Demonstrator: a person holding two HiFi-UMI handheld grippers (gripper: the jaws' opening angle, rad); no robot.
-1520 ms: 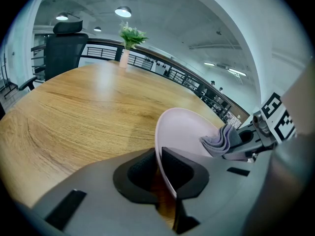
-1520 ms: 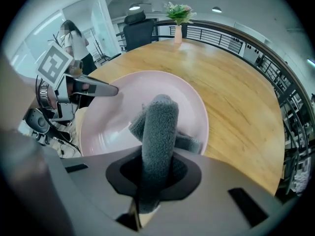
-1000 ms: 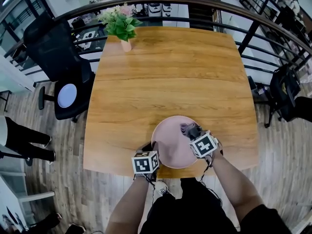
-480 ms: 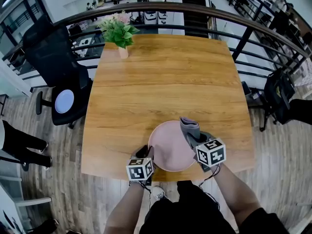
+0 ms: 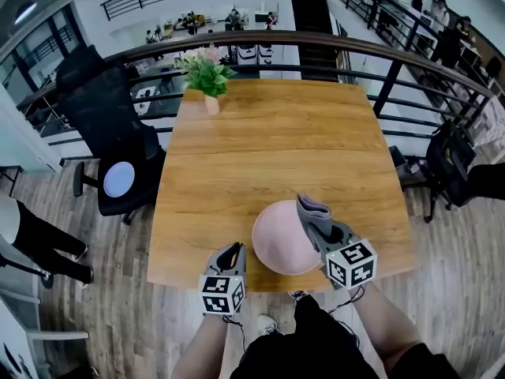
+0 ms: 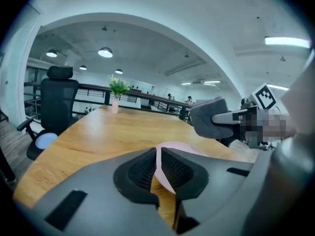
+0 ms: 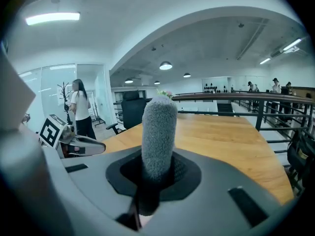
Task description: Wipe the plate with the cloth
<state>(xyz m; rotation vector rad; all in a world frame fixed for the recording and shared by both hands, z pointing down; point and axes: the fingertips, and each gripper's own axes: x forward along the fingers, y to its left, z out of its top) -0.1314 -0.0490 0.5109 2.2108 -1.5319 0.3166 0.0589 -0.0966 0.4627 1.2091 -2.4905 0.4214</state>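
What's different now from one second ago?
Both grippers went up. The right gripper, shut on the grey cloth, lifted it off the pink plate. The left gripper has just been closing its jaws, with the plate's rim between them, and the plate seems to be raised off the table. The flower vase and the black chair stayed put.

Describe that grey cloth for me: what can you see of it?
The grey cloth looks soft and fuzzy, like fleece or microfibre, and is folded into a thick wad with a rounded end. The right gripper pinches its lower part between its jaws, so the rest stands up out of them. In the head view it pokes forward over the far right edge of the pink plate, above the wooden table. Whether it touches the plate I cannot tell.
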